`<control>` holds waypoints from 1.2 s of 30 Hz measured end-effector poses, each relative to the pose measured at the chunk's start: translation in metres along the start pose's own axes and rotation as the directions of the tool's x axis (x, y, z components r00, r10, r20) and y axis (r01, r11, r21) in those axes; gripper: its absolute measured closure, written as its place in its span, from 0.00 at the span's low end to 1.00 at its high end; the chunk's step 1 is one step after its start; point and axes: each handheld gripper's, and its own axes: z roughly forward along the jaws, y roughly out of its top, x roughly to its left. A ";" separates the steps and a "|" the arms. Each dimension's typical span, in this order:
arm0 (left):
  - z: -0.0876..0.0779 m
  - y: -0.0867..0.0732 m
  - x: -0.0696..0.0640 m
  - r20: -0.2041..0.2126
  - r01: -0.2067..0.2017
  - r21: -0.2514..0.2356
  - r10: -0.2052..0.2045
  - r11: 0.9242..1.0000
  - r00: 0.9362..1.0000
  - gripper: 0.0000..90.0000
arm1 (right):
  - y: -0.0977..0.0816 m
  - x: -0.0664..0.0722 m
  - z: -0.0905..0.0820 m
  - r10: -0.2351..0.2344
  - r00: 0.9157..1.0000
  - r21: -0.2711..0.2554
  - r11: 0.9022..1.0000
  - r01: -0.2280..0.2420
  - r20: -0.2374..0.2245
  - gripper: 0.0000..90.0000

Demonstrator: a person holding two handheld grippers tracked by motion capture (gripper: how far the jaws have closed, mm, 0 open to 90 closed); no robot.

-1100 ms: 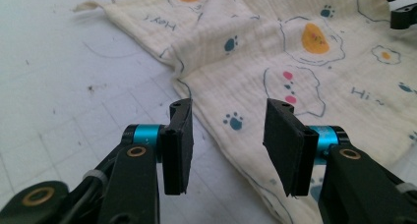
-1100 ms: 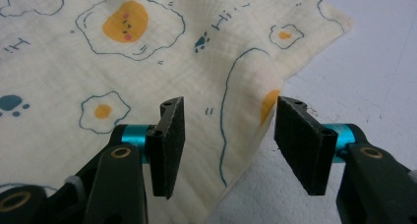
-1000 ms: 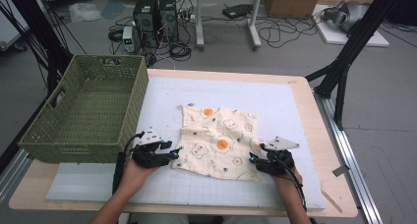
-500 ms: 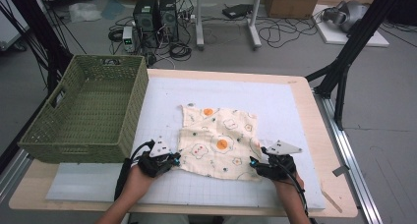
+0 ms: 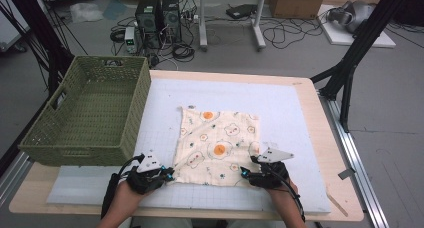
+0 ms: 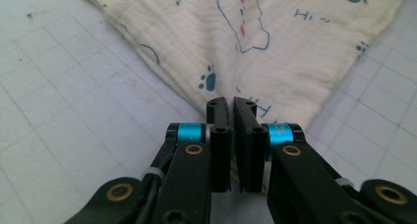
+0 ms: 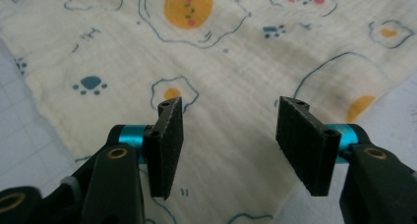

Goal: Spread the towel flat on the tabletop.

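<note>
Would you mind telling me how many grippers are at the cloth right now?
2. The left gripper is shut on the cloth's near left corner; the right gripper, jaws open, sits over its near right corner.

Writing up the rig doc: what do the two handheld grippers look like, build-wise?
Both are black, with flat black rectangular pads on jointed black links, a cyan collar behind each pad and brass-coloured pivot pins. The left gripper and right gripper each carry a grey three-cornered plate on top and trail a black cable along the forearm.
</note>
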 end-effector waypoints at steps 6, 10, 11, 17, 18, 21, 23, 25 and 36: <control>-0.003 0.006 0.009 -0.027 0.060 -0.081 -0.063 0.995 0.998 0.58 | -0.001 -0.001 -0.002 -0.005 0.999 0.025 1.000 0.006 -0.053 0.77; -0.004 0.014 0.018 -0.023 0.100 -0.133 -0.104 0.986 0.994 0.52 | -0.003 -0.002 -0.010 -0.017 0.997 0.052 0.998 0.022 -0.082 0.97; -0.004 0.016 0.020 -0.018 0.107 -0.140 -0.110 0.984 0.994 0.52 | -0.003 -0.001 -0.012 -0.023 0.996 0.061 0.998 0.029 -0.084 0.97; 0.007 0.027 0.032 -0.024 0.115 -0.145 -0.120 0.983 0.993 0.51 | -0.013 0.002 -0.030 -0.036 0.990 0.094 0.994 0.049 -0.140 0.97; 0.011 0.029 0.034 -0.025 0.121 -0.141 -0.125 0.983 0.992 0.51 | -0.014 0.003 -0.032 -0.034 0.989 0.095 0.994 0.048 -0.141 0.94; 0.024 0.035 0.044 -0.034 0.139 -0.117 -0.144 0.983 0.989 0.51 | -0.017 0.001 -0.037 -0.008 0.991 0.072 0.997 0.018 -0.132 0.79; 0.031 0.040 0.050 -0.046 0.157 -0.127 -0.164 0.979 0.985 0.51 | -0.017 -0.001 -0.039 0.007 0.994 0.046 0.999 -0.002 -0.111 0.72; 0.039 0.047 0.055 -0.064 0.159 -0.121 -0.167 0.980 0.984 0.51 | -0.016 -0.005 -0.041 0.034 0.995 0.012 0.999 -0.033 -0.090 0.68; 0.080 0.074 0.079 -0.171 0.193 -0.091 -0.207 0.977 0.963 0.56 | -0.015 -0.009 -0.039 0.062 0.998 -0.009 0.998 -0.062 -0.012 0.63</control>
